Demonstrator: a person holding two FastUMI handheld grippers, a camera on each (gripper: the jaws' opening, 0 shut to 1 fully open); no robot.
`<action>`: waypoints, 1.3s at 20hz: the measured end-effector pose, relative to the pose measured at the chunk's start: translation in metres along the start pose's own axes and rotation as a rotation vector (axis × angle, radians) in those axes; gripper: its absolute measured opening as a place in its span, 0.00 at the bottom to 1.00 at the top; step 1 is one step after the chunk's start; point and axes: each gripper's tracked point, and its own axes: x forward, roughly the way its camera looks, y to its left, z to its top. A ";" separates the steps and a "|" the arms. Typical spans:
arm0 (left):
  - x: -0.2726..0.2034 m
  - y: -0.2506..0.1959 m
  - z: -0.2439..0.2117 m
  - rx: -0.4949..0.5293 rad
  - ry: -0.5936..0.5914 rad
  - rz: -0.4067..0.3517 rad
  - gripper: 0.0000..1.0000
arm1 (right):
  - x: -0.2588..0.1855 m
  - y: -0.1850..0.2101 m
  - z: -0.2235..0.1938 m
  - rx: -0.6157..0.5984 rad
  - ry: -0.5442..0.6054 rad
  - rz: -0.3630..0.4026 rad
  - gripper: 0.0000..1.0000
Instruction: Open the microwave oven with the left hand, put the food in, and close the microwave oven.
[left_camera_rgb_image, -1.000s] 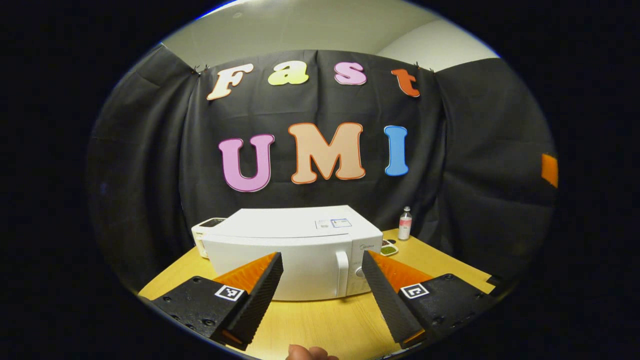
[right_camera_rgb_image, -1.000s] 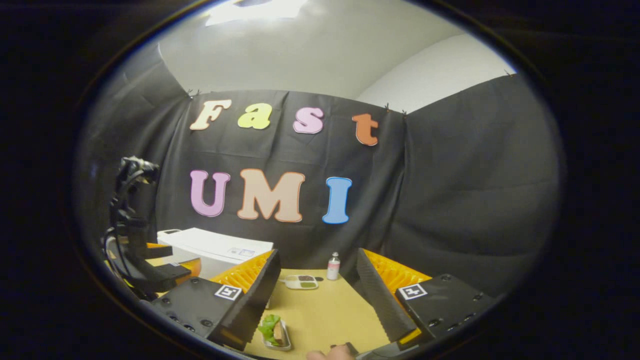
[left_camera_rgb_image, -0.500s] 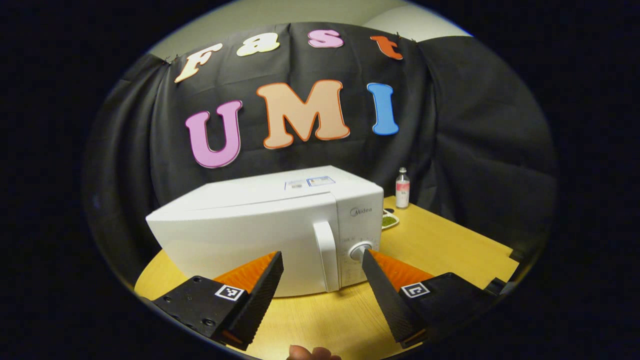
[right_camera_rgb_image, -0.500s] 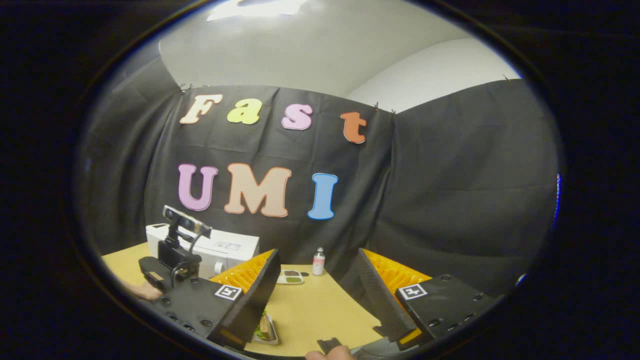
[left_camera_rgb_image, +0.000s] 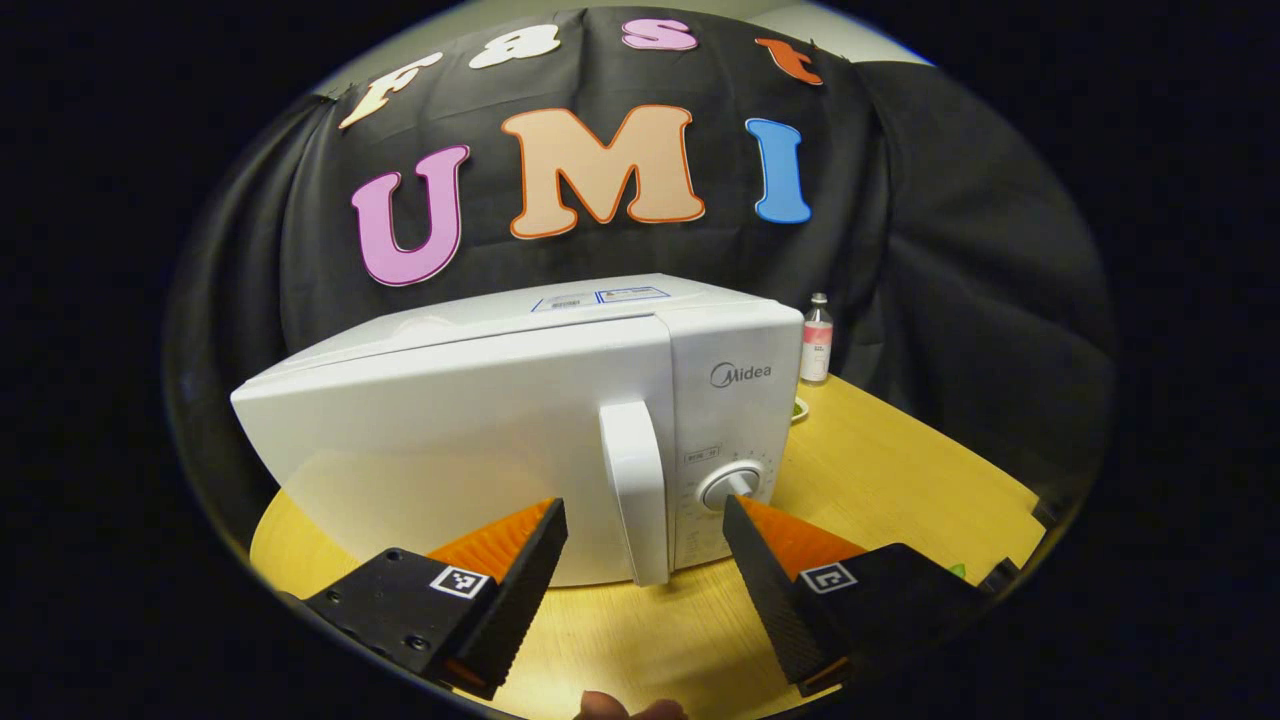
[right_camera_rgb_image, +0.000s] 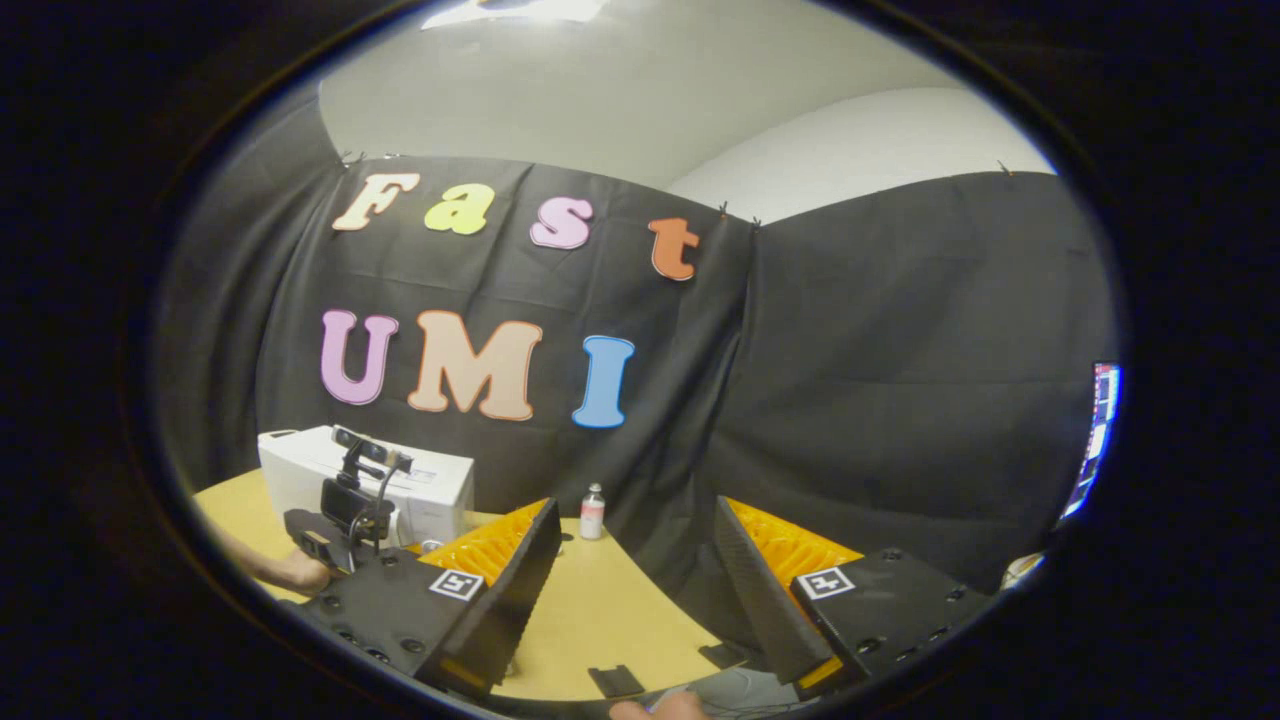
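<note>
Two tools, both spread wide, holding nothing: left tool (left_camera_rgb_image: 645, 525) facing white boxy microwave oven's (left_camera_rgb_image: 520, 420) upright door handle (left_camera_rgb_image: 636, 490); right tool (right_camera_rgb_image: 635, 545) above yellow wooden table (right_camera_rgb_image: 610, 600).

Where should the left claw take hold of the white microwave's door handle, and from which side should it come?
Grip the white upright bar handle near its middle, coming straight from the front. The bar stands out from the closed door of the white microwave oven, and the open left claw already faces it, one finger to each side.
</note>
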 end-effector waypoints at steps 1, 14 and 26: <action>0.002 0.000 0.000 -0.005 0.002 0.004 0.97 | 0.002 -0.001 -0.002 -0.001 0.001 -0.002 0.96; 0.013 -0.002 -0.005 -0.028 -0.006 0.020 0.17 | 0.002 -0.003 -0.005 -0.029 -0.008 0.007 0.97; 0.011 -0.002 -0.005 -0.051 0.024 0.000 0.02 | 0.000 -0.001 -0.002 0.006 -0.028 0.030 0.97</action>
